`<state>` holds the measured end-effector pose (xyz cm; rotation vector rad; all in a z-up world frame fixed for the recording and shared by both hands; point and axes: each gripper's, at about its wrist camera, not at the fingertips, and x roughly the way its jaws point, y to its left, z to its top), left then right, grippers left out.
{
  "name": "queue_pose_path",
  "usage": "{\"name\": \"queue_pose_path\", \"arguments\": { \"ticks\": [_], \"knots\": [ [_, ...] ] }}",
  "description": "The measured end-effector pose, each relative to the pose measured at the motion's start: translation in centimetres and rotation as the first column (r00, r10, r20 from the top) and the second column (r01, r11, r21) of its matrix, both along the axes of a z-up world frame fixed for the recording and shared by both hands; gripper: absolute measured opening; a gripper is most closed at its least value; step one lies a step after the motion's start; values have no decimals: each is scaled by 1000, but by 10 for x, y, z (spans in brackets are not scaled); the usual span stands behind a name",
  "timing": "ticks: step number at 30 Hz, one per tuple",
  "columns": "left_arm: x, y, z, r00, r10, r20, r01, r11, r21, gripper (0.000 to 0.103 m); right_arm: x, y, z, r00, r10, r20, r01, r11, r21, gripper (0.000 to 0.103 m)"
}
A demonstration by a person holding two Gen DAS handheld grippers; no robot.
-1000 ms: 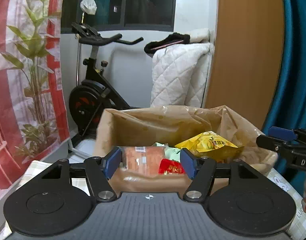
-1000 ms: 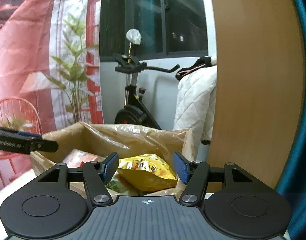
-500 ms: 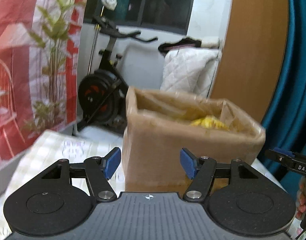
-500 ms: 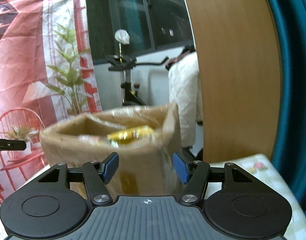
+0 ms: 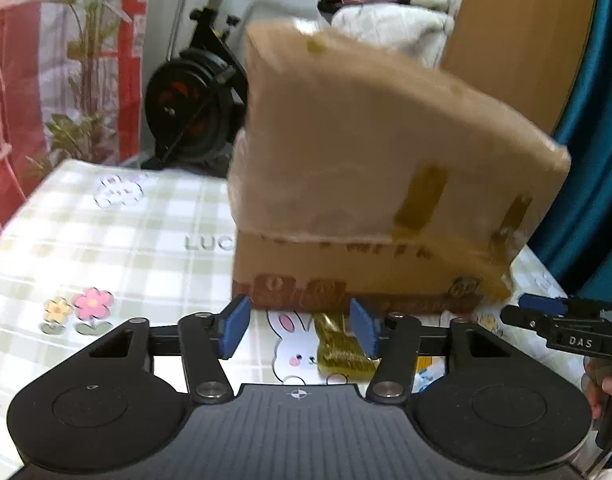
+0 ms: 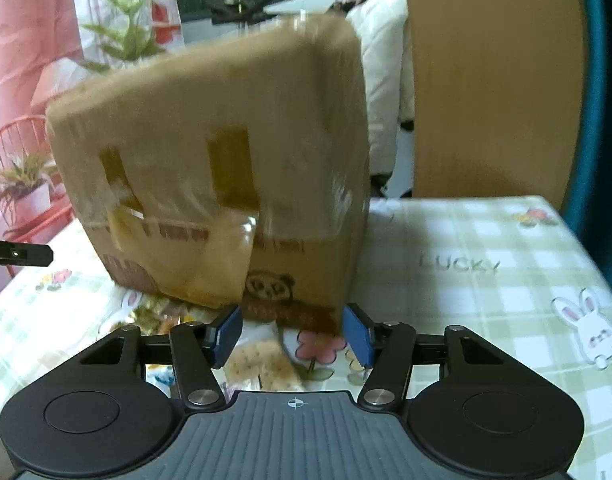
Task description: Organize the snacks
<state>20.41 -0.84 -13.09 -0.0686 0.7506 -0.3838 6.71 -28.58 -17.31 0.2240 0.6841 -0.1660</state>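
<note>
Two grippers were in play, both low in front of the box, which stood on the checked cloth just beyond my fingertips. My left gripper had just been closing its jaws, yet they stood apart with nothing pressed. A gold snack lay on the cloth between the fingers, close against the right-hand pad; I could not tell whether it touched. My right gripper had just been closing too, and it was also still apart. A cracker pack lay between its fingers, nearer the left-hand one and partly under the gripper body.

To do this pick well, I judged each gripper should be centred over its snack before closing. The left needed a small shift toward its right-hand finger, the right a pull back so the pads met the pack's sides. Both wrappers looked thin and crinkly, so a gentle squeeze low against the cloth seemed wise, keeping the tips off the box's foot.

On the cloth I could read "LUCKY" off my right-hand finger. "DAS" showed on the right gripper in the left view. The box's red print was too blurred to read; a panda drawing sat just ahead of my right fingertips.
</note>
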Motion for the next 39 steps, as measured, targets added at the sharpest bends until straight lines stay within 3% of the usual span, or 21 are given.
{"name": "queue_pose_path", "arguments": {
  "ticks": [3,6,9,14,16,19,26,31,37,39],
  "knots": [
    [4,-8,-13,999,-21,-37,21,1000,-7,46,8,5,-6,999,24,-21,-24,1000,16,39],
    [4,-15,-21,998,-41,-57,40,999,-6,44,15,16,-10,996,85,-35,-84,996,26,32],
    [3,-21,-26,996,-54,-70,53,999,-12,44,23,27,-13,992,109,-55,-109,994,8,30],
    [10,-33,-40,992,-80,-97,82,997,9,44,30,24,-24,994,63,-92,-64,998,-1,30],
    [14,-39,-45,991,-84,-105,86,996,13,46,30,22,-28,993,56,-108,-58,998,-14,32],
    [22,-47,-51,990,-85,-113,87,996,11,59,31,21,-33,991,55,-121,-58,998,-20,35],
    [39,-66,-69,990,-55,-127,64,996,69,63,30,21,-37,992,55,-113,-57,998,-19,37],
    [43,-82,-71,993,-59,-103,70,992,103,79,29,21,-36,993,57,-107,-58,998,-13,37],
    [34,-106,-77,997,-56,-51,67,966,251,80,28,20,-38,994,42,-99,-42,999,-2,38],
    [30,-102,-77,997,-53,-56,65,968,240,80,26,21,-38,995,38,-96,-38,999,1,39]
  ]
}}
